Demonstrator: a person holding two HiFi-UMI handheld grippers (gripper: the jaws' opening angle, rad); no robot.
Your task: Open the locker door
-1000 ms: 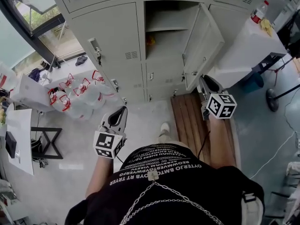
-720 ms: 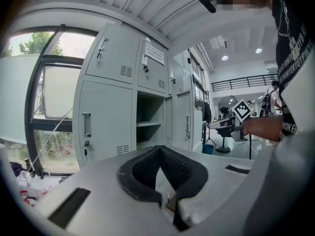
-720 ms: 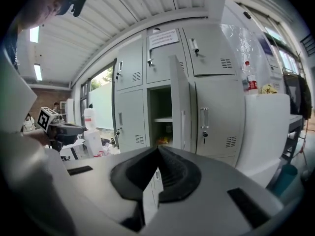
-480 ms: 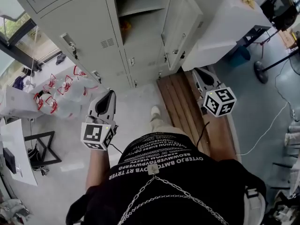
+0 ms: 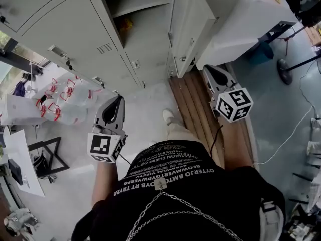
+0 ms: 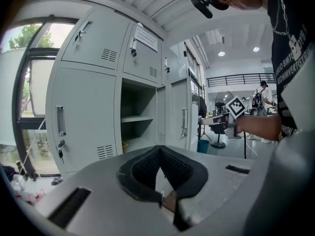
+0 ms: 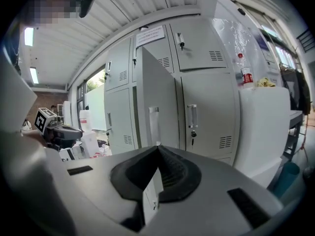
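Fingers [image 7: 173, 173] closed, empty, on my left gripper [image 6: 158, 149] and right gripper [image 7: 158, 147].
Ahead of them, locker door [image 7: 160, 87] already open: stiff, probably light metal; I would grip its handle [image 7: 154, 124].

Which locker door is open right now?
The middle-column door, swung out beside its bared shelf; the keyed door left of it and the rest sit flush, shut.

Bright daylight from window [image 6: 34, 68], fisheye-warped edges, dark vignetted corners
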